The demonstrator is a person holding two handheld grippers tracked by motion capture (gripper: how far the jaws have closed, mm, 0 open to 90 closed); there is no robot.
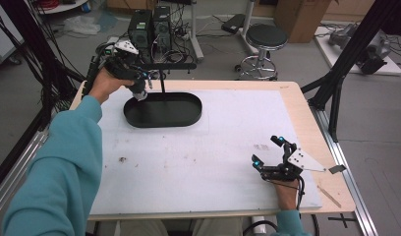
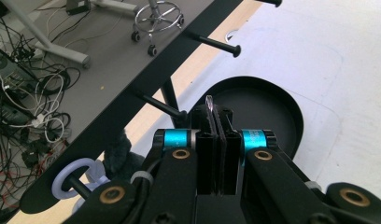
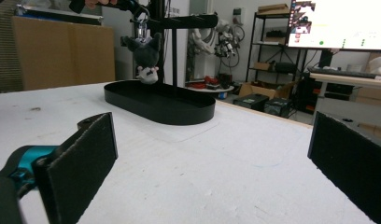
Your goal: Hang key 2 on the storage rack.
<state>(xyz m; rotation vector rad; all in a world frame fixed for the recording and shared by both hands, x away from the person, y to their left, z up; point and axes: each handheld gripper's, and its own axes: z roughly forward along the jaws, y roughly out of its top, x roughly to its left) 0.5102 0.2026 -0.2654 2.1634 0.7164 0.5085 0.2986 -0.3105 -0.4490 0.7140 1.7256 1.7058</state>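
Nearly hooked: where the keychain hang could slip

Right now the left hand-held gripper [image 1: 139,81] has its jaws pressed together on the thin silver metal key ring [image 2: 209,103] of a small dark plush keychain charm with a pale face [image 3: 146,58]. That charm dangles head-down just beside the black metal hanging rack with a peg-studded crossbar [image 3: 172,21], above the black oval tray base [image 1: 164,110] at the far side of the white-topped counter [image 1: 213,157]. The right hand-held gripper [image 1: 271,156] rests near the counter's near right edge, jaws wide apart, holding nothing.

The main risk, as I judge it, is alignment: the ring is narrow and the short black peg [image 2: 163,106] has a flared tip, so a slight tilt of the wrist could make the ring strike the tip and skid off. Releasing too early would drop the charm into the tray. The swinging plush could also twist the ring edge-on. A lilac ring [image 2: 76,179] already occupies a neighbouring peg, and brushing it might knock it loose.
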